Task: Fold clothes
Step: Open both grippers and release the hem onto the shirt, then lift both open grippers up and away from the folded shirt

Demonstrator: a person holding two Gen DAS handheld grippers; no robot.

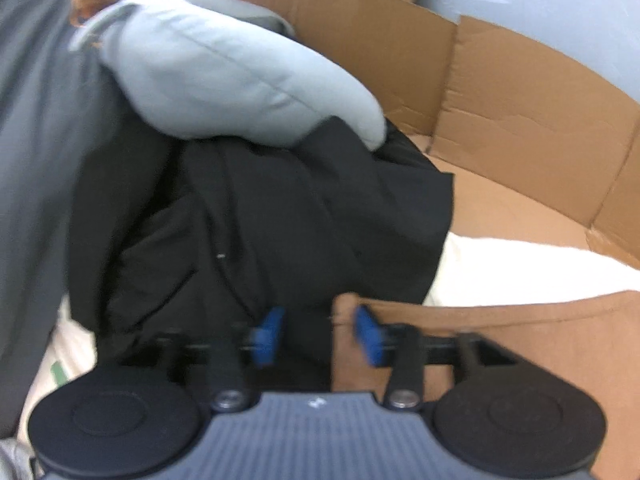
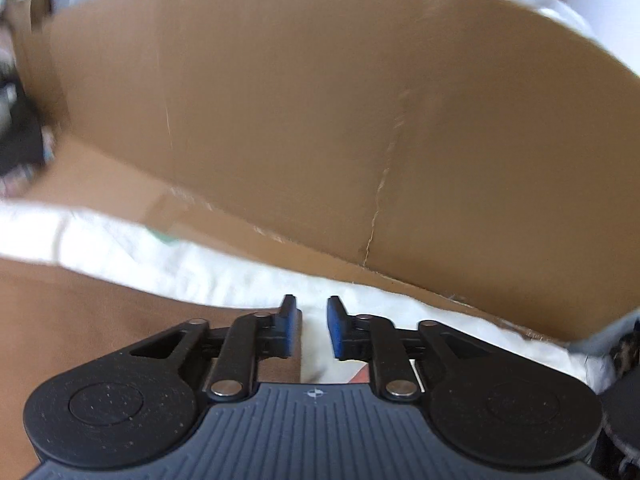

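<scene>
Black garment: a crumpled black fabric garment (image 1: 260,216) lies heaped in front of my left claw (image 1: 318,330), partly over the edge of the brown cardboard box (image 1: 500,128).
Grey-blue piece: a pale grey-blue padded fabric piece (image 1: 224,76) rests on top of the black garment, at its far side.
Grey cloth: a dark grey cloth (image 1: 36,152) hangs along the left of my left view.
Left claw: my blue-padded fingers stand apart with nothing between them; the left pad is against the black garment, the right pad over a brown cardboard flap (image 1: 500,344).
White sheet: a white cloth (image 1: 520,268) lies under the box and the garment.
Right claw: my right claw (image 2: 313,326) has its blue pads slightly apart, gripping nothing, above the white cloth (image 2: 200,264).
Box wall: the cardboard wall (image 2: 300,120) fills my right view, blurred.
</scene>
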